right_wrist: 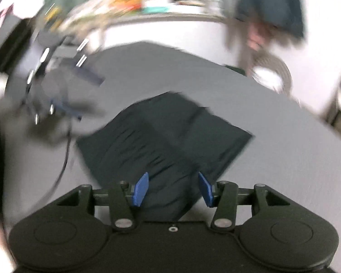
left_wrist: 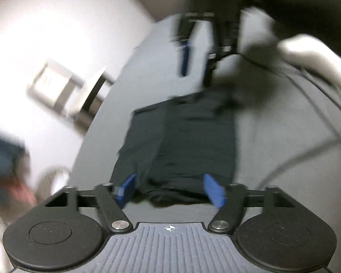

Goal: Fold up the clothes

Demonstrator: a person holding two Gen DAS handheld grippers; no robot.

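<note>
Garment (right_wrist: 161, 136), one, folded on table (right_wrist: 284, 159); both grippers' fingers spread, empty

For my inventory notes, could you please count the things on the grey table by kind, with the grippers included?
Dark folded garment: 1
Grippers, both open: 2 (left gripper, right gripper)
Cables on the grey table: at least 1 (cable); blur hides any others
Total: 4

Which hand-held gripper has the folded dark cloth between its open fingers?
Both: the left hand-held gripper and right hand-held gripper each straddle the dark garment, open.
</note>
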